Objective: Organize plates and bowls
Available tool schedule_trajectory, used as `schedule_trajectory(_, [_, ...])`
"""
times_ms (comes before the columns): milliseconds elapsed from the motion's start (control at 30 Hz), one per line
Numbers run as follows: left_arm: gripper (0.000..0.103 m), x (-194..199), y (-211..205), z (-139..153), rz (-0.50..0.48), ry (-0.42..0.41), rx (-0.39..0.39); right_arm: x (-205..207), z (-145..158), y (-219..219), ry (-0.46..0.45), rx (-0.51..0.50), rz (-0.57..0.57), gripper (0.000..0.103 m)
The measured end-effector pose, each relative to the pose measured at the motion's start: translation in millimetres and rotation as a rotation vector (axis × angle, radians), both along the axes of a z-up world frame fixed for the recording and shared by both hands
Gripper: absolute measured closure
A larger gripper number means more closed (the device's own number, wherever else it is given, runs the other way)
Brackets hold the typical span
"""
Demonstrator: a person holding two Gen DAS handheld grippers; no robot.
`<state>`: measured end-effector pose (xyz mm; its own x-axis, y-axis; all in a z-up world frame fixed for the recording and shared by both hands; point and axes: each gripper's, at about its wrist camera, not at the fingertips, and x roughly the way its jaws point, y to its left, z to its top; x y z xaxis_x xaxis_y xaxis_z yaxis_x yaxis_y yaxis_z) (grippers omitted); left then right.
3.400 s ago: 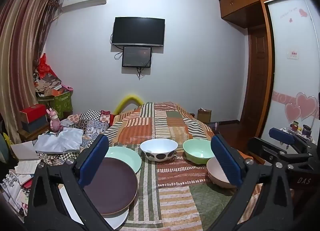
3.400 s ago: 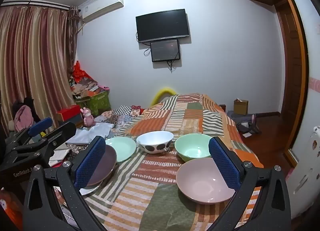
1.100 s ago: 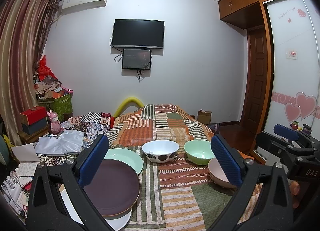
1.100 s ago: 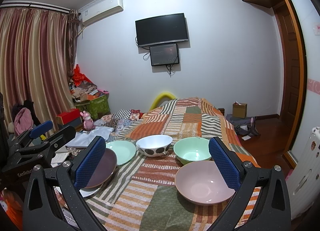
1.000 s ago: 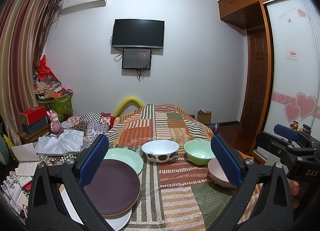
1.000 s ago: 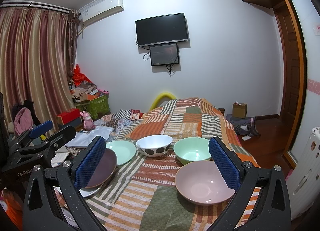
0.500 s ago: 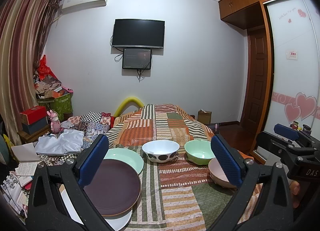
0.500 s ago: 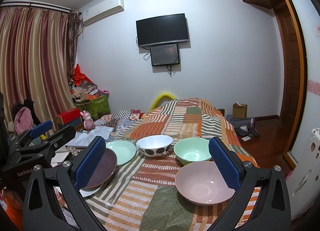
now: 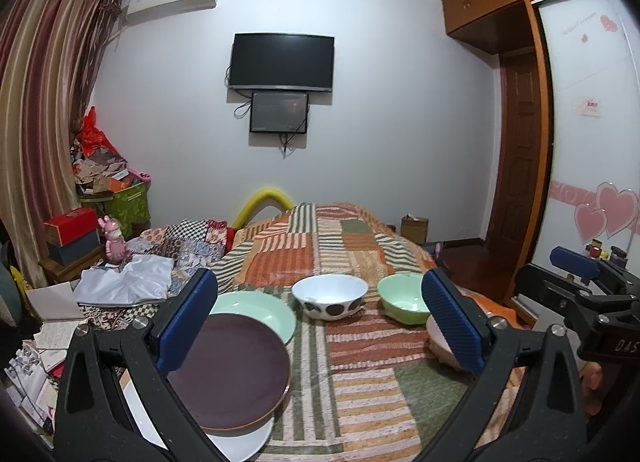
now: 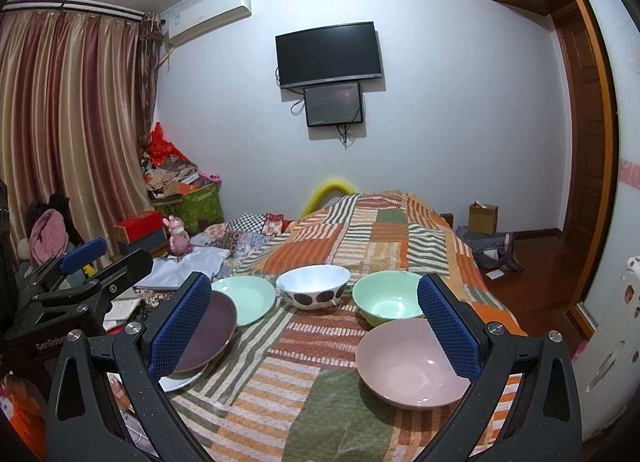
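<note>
Dishes lie on a patchwork bedspread. A dark brown plate rests on a white plate, with a pale green plate just behind. Further right stand a white bowl with dark spots, a green bowl and a pink bowl. My left gripper hovers open above the spread, nothing between its fingers. My right gripper is open too, its right finger over the pink bowl's rim. Each gripper shows at the edge of the other's view.
Left of the bed is a cluttered side area with white cloth, papers, a pink toy and boxes. A wardrobe and a door stand on the right. A TV hangs on the far wall.
Over the last 3.4 s both cameras tilted slightly, shifting the room a little in view. In the last second nothing has visibly moved; both grippers stay open.
</note>
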<state>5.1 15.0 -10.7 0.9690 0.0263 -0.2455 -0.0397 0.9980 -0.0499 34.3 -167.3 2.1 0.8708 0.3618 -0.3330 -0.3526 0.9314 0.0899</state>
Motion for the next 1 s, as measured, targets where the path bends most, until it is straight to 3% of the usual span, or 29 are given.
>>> schedule_trajectory(333, [0.000,27.1,63.9,-26.8,0.110,0.124,-0.017,24.8,-24.1,44.2,0.065,-0.069,0.084,0.000])
schedule_trajectory(700, [0.000,64.8,149.0,-53.2,0.231,0.239,-0.028,72.5,-51.2,91.0,0.206,-0.075,0.188,0.000])
schedule_trajectory(1000, [0.000,97.1,184.2,-91.5,0.214,0.384,-0.039,102.2,-80.0,130.3,0.299,-0.134,0.220,0.000])
